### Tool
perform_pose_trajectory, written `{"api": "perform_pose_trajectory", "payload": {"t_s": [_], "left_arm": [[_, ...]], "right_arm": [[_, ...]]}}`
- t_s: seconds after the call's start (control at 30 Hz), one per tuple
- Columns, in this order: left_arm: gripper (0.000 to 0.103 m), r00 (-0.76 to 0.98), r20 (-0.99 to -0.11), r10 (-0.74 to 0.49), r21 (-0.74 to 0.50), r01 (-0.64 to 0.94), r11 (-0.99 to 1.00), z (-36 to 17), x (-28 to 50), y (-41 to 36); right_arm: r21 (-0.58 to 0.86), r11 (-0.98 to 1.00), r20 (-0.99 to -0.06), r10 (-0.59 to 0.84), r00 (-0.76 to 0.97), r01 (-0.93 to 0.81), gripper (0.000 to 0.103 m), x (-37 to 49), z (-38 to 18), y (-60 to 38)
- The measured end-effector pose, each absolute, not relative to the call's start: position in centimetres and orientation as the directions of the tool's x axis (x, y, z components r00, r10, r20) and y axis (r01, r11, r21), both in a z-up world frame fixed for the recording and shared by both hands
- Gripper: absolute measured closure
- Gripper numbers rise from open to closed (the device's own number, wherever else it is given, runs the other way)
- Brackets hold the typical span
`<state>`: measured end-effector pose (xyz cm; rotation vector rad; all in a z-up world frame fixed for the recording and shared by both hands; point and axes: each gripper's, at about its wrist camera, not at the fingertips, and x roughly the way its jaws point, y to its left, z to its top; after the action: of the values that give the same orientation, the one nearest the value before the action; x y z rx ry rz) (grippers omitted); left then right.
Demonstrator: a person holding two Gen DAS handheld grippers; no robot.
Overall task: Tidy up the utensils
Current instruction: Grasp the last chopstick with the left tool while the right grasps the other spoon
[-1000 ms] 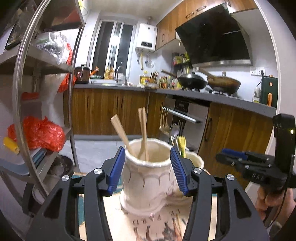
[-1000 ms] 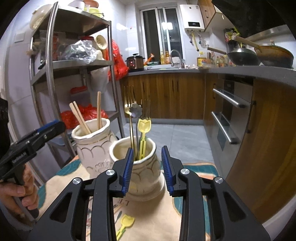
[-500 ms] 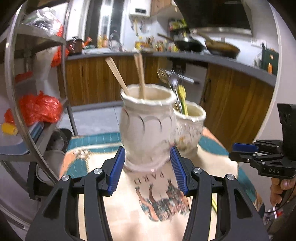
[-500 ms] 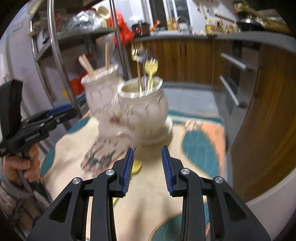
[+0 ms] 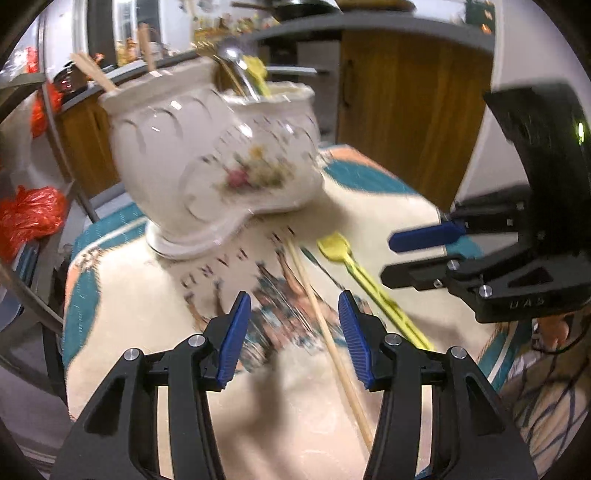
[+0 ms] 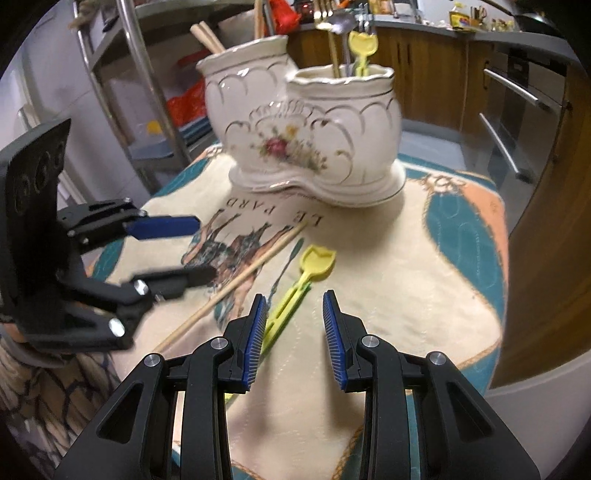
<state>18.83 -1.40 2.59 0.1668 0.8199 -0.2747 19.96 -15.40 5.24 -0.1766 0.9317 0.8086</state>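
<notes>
A white ceramic double holder [image 6: 306, 144] [image 5: 218, 158] stands on the printed cloth; its left pot holds wooden chopsticks [image 6: 207, 35], its right pot forks, a spoon and a yellow fork [image 6: 364, 44]. On the cloth lie one wooden chopstick [image 6: 236, 282] [image 5: 325, 328] and a yellow plastic fork [image 6: 299, 282] [image 5: 365, 284]. My left gripper [image 5: 291, 332] hovers open over the chopstick, nothing between its pads. Open and empty, my right gripper [image 6: 293, 336] hangs just right of the yellow fork's handle. Each gripper shows in the other's view [image 6: 162, 251] [image 5: 424, 254].
A small round table carries the cream, teal and peach cloth [image 6: 424, 258]. A metal shelf rack [image 6: 147, 92] with red bags stands at the left. Wooden cabinets [image 6: 535, 184] and an oven front lie to the right. A person's patterned sleeve [image 6: 48, 398] shows at the lower left.
Both grippers have tilted downward and dropped toward the cloth. The holder has moved up in both views, and the loose chopstick and yellow fork now lie near the fingertips.
</notes>
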Motion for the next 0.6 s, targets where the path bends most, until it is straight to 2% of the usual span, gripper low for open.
{"api": "perform_pose_trajectory", "payload": {"t_s": [0.1,0.17,0.37,0.6], "left_arm": [[0.055,0.622,-0.764,-0.174,0.048,0.324,0.945,1.7,18.8,-1.8],[0.061,0.609,-0.776,-0.164,0.054,0.323,0.945,1.2,18.9,-1.9],[0.095,0.597,-0.792,-0.125,0.090,0.317,0.944,0.4,18.8,-1.9],[0.098,0.592,-0.799,-0.107,0.091,0.295,0.951,0.5,19.4,-0.9]], "right_arm": [[0.193,0.695,-0.779,0.537,0.322,-0.693,0.066,19.9,4.8,-15.1],[0.184,0.695,-0.786,0.529,0.321,-0.695,0.066,19.9,4.6,-14.8],[0.175,0.698,-0.795,0.516,0.318,-0.695,0.066,20.0,4.2,-14.6],[0.145,0.700,-0.813,0.487,0.319,-0.699,0.066,19.9,3.6,-13.4]]}}
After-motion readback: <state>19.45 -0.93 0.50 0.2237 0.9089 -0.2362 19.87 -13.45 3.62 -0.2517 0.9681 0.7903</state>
